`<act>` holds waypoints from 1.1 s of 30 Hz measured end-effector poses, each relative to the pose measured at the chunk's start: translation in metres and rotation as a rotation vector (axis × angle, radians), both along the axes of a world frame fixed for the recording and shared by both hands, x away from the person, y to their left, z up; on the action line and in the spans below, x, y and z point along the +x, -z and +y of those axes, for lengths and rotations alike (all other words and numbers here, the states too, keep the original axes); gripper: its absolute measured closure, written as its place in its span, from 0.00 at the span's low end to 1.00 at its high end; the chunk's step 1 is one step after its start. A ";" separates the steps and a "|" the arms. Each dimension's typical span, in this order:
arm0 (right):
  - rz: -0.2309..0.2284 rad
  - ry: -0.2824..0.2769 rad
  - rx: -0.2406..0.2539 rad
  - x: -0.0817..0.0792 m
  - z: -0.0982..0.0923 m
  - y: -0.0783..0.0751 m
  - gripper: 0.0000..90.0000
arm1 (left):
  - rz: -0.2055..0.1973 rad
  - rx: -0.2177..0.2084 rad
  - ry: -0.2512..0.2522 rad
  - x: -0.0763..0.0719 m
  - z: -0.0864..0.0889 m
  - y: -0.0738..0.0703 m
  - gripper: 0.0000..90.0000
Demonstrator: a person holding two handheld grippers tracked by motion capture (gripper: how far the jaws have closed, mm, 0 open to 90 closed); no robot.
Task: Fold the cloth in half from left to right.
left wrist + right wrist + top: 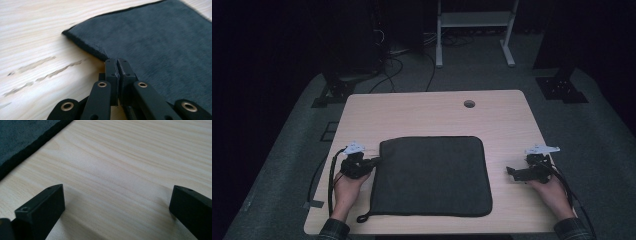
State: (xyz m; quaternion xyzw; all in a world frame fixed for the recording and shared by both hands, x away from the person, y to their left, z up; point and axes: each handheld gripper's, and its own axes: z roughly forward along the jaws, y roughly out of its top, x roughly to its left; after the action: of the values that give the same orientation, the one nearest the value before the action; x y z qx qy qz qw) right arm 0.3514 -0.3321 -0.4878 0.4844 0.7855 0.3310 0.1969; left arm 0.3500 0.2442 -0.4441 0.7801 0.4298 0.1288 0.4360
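1. two grippers were at work on one dark cloth (432, 175), which lay flat in the middle of the table (412, 112), its hanging loop at the near left corner.
2. left gripper (376, 161) sat at the cloth's left edge, close to the far left corner. in the left gripper view its jaws stood pressed together with the cloth's hem (96, 51) rising into their tips, so it looked pinched on that edge; i judged the bite thin, only the rim of the fabric.
3. right gripper (512, 172) rested on bare wood well to the right of the cloth, its jaws spread wide with nothing between them. in its own view the cloth's bound edge (30, 147) crossed the far left corner, apart from both jaws.
4. the step in hand seemed to be taking hold of the cloth for a fold or a lift. to do it well, the left grip wanted to be deeper than the hem alone, or the fabric might slip out once raised.
5. the right gripper would need to come left to the cloth's right edge, slide its lower jaw under the hem, and close opposite the left one, so both sides rise level.
6. a slow, even lift would keep the soft cloth from sagging or twisting.
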 end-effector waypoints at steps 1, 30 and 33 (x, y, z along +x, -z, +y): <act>0.000 0.000 0.000 0.000 0.000 0.000 0.00 | -0.003 -0.005 0.005 0.000 -0.001 -0.001 0.97; 0.002 0.001 0.001 0.000 0.000 0.000 0.00 | -0.006 -0.143 0.216 0.014 -0.078 -0.017 0.97; 0.002 0.001 0.002 0.000 0.000 0.000 0.00 | -0.009 -0.141 0.227 0.016 -0.089 -0.018 0.97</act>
State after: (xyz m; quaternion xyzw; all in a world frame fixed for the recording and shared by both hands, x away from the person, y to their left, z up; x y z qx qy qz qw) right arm 0.3513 -0.3320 -0.4878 0.4855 0.7851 0.3309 0.1958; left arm 0.3657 0.1553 -0.4256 0.7905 0.3447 0.0513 0.5035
